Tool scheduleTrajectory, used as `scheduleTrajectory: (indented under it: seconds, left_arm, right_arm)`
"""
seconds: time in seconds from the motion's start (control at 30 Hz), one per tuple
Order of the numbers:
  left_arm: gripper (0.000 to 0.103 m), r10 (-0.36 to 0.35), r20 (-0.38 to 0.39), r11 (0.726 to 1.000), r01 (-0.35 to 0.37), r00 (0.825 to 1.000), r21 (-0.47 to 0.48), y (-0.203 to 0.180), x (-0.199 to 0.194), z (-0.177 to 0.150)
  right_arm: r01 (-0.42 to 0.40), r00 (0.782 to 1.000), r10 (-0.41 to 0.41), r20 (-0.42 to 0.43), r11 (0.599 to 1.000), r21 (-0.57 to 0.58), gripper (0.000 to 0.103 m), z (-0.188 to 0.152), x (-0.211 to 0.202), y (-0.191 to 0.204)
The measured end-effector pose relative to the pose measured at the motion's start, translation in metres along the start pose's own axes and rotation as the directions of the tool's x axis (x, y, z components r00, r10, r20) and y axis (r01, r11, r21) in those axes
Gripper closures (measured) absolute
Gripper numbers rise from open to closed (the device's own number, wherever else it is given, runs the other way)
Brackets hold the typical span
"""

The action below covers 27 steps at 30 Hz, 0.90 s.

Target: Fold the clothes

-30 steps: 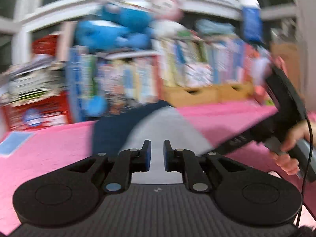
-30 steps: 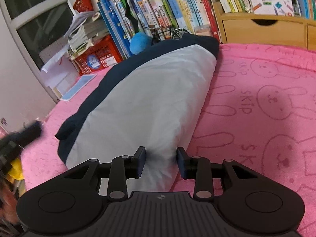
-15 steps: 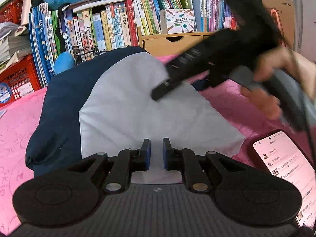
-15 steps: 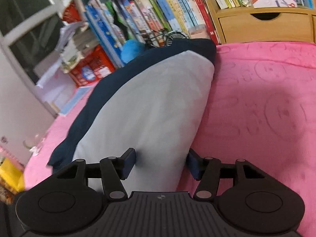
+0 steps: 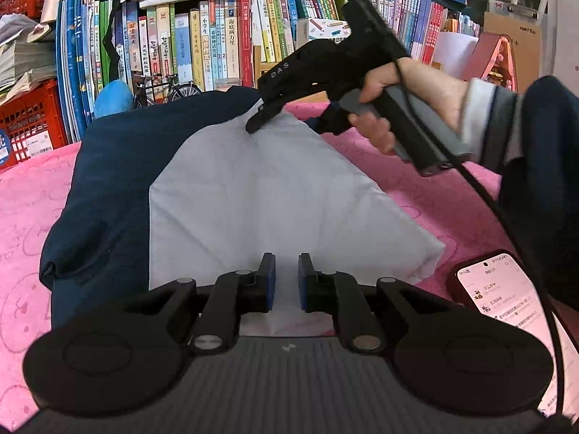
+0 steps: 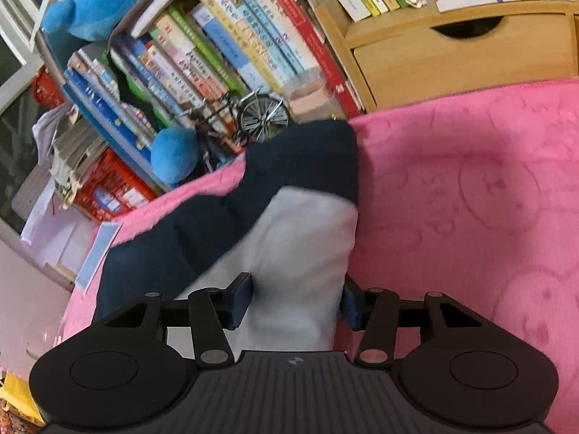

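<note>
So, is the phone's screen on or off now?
On. In the left wrist view the phone lies face up on the pink blanket, its screen lit white with lines of text.

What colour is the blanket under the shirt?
The blanket is pink with faint bunny outlines, clearest in the right wrist view.

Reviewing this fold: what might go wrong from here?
The right gripper is closing with grey cloth of the garment between its fingers; it might bunch several layers and spoil the fold. The phone lies by the garment's near corner, under the dangling cable, so dragged cloth or the cable could knock it.
</note>
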<state>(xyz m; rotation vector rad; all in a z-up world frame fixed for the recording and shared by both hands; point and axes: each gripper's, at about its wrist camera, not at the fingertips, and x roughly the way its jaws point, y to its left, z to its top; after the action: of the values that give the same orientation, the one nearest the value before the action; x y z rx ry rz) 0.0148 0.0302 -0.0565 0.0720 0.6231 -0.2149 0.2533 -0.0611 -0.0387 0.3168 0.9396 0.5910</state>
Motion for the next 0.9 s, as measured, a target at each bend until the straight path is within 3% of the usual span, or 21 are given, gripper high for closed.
scheduleTrajectory:
  seconds: [0.13,0.27,0.33,0.43,0.53,0.67,0.8,0.87,0.9]
  left_arm:
    - [0.089,0.002,0.001,1.0,-0.002,1.0,0.001,-0.001,0.001,-0.001]
    - [0.09,0.0,0.001,1.0,0.0,1.0,-0.001,0.0,0.001,-0.001]
    - [0.09,0.0,0.001,1.0,0.0,1.0,-0.001,0.0,0.001,0.0]
    - [0.09,-0.001,0.002,1.0,0.001,1.0,-0.002,0.0,0.001,0.0]
    - [0.087,-0.022,0.006,0.999,0.022,1.0,-0.03,0.005,-0.001,-0.001]
    - [0.082,-0.06,0.008,0.991,0.061,0.998,-0.117,0.014,-0.017,-0.009]
    - [0.072,-0.058,-0.036,0.993,0.054,0.998,-0.108,0.016,-0.052,-0.027]
    - [0.071,-0.027,-0.061,0.993,0.02,0.998,-0.115,0.021,-0.072,-0.032]
    - [0.071,-0.004,-0.066,0.992,-0.005,0.998,-0.127,0.027,-0.082,-0.032]
  right_arm:
    - [0.015,0.999,-0.015,0.042,1.0,-0.005,0.046,0.013,0.013,-0.003]
    - [0.075,0.995,-0.072,0.074,0.997,-0.036,0.025,0.023,0.016,-0.001]
    - [0.107,0.989,-0.099,0.109,0.992,-0.065,0.026,0.019,-0.001,0.01]
    - [0.154,0.974,-0.123,0.188,0.976,-0.156,0.023,0.003,-0.039,0.035]
    - [0.175,0.968,-0.115,0.222,0.946,-0.274,0.012,-0.021,-0.072,0.054]
    - [0.116,0.982,-0.05,0.182,0.921,-0.373,0.011,-0.063,-0.105,0.074]
    - [0.044,0.991,0.012,0.137,0.918,-0.395,0.011,-0.1,-0.124,0.086]
    - [0.039,0.991,0.023,0.131,0.892,-0.45,0.011,-0.116,-0.126,0.1]
    - [0.052,0.992,0.016,0.129,0.861,-0.506,0.011,-0.124,-0.124,0.11]
